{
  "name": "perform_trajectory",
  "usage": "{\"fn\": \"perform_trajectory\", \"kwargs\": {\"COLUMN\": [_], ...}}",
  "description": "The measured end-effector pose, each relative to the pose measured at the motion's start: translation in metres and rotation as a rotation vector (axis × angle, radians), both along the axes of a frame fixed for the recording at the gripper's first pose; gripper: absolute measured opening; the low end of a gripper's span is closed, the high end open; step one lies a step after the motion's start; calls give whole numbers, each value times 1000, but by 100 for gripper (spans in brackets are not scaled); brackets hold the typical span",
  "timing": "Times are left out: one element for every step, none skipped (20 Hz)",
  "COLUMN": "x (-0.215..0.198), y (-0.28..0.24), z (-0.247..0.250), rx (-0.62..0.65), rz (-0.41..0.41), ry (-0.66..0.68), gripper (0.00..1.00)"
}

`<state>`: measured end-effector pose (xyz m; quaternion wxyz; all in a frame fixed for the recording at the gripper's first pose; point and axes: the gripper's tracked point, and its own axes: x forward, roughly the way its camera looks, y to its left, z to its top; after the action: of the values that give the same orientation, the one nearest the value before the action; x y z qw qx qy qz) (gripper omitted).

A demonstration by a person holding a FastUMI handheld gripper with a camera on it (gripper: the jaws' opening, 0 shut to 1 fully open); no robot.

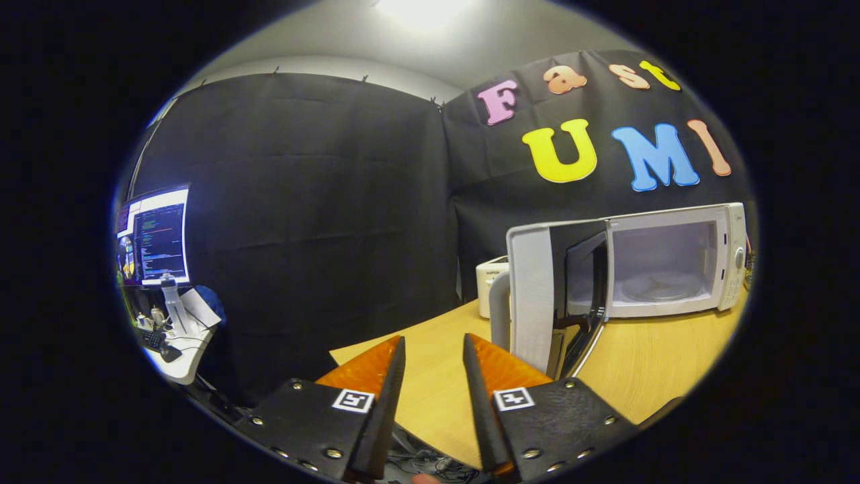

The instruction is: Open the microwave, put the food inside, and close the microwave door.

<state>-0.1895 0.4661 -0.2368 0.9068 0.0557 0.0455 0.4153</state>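
Wood table [645, 363]; boxy microwave [672, 262] open; claw [433, 346] parted.

cloth-walled test booth, monitor [158, 235] on desk

My gripper [433, 346] shows as two long tapering fingers [386, 410] with thin edges facing each other and an empty gap between them. Each finger is bolted to a dark, textured mounting plate [306, 420] with a leathery grain, and round metal screws [334, 453] dot the plates' edges. On each plate I see a small square fiducial marker [353, 400], black pattern on white, set close to the finger's base. The two sides look like mirror images of each other
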Motion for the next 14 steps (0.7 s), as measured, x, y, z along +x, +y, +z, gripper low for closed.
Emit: {"fn": "perform_trajectory", "kwargs": {"x": [-9,-13,-12,-8,-2,6,16,25,30,34,39,45,50,52], "y": [-10,-27,-49,-73,-98,-126,-154,-181,-204,-226,-254,-284,-315,-343], "z": [9,18,29,37,46,53,56,59,59,61,59,58,57,53], "rx": [9,27,36,40,48,46,39,36,40,46,49,47,40,29], "rz": [1,-15,-44,-83,-133,-198,-266,-332,-389,-435,-497,-567,-645,-716], "ry": [-14,-30,-48,-65,-85,-104,-118,-128,-127,-123,-118,-119,-126,-129], "gripper": [73,94,97,96,97,96,97,97,96,97,97,97,97,96]}}
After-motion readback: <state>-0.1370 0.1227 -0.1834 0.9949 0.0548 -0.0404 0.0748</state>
